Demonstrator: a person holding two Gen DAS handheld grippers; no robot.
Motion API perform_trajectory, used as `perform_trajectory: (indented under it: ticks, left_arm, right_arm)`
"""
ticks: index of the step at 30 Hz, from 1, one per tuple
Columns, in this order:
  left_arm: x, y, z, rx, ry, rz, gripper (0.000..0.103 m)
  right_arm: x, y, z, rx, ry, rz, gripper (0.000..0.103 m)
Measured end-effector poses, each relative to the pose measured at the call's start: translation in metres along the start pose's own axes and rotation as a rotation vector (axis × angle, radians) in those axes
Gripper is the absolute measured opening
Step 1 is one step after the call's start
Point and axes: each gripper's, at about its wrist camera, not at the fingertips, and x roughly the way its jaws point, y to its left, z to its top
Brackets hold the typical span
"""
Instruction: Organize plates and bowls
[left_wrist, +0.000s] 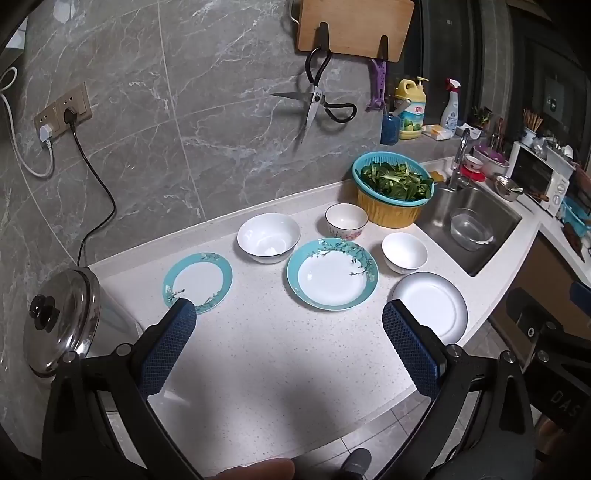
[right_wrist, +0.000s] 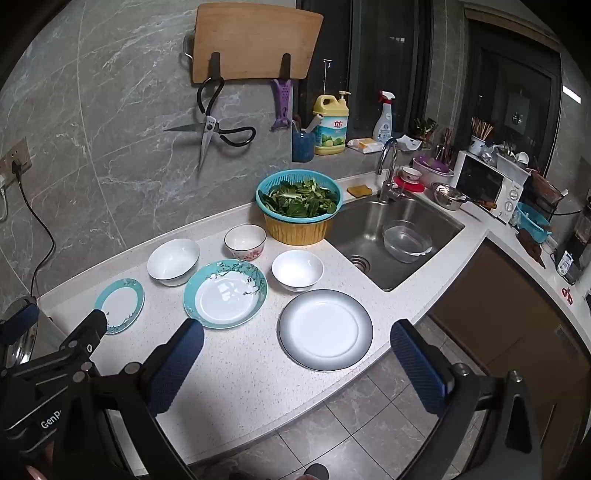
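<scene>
On the white counter (left_wrist: 258, 350) lie a small teal-rimmed plate (left_wrist: 197, 282) (right_wrist: 120, 304), a large teal floral plate (left_wrist: 332, 273) (right_wrist: 225, 293) and a white plate with a grey rim (left_wrist: 430, 306) (right_wrist: 325, 328). Behind them stand a large white bowl (left_wrist: 268, 237) (right_wrist: 173, 261), a small floral bowl (left_wrist: 346, 221) (right_wrist: 245, 242) and a small white bowl (left_wrist: 404, 252) (right_wrist: 297, 270). My left gripper (left_wrist: 290, 314) is open and empty above the counter's front. My right gripper (right_wrist: 297, 334) is open and empty, hovering near the white plate.
A teal colander of greens (left_wrist: 393, 186) (right_wrist: 299, 205) stands in a yellow basin beside the sink (right_wrist: 397, 236), which holds a glass bowl (right_wrist: 406, 240). A steel pot with lid (left_wrist: 61, 321) stands at the counter's left end. Scissors (right_wrist: 212, 133) and a cutting board (right_wrist: 255, 40) hang on the wall.
</scene>
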Motion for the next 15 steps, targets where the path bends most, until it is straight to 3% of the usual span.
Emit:
perform_trajectory:
  ticks: [15]
  left_arm:
    - [0.0032,-0.0019,-0.0021,-0.004,0.002,0.0,0.103]
  right_arm:
    - [0.0007,-0.0006,-0.0006,0.002,-0.001,0.001,0.103]
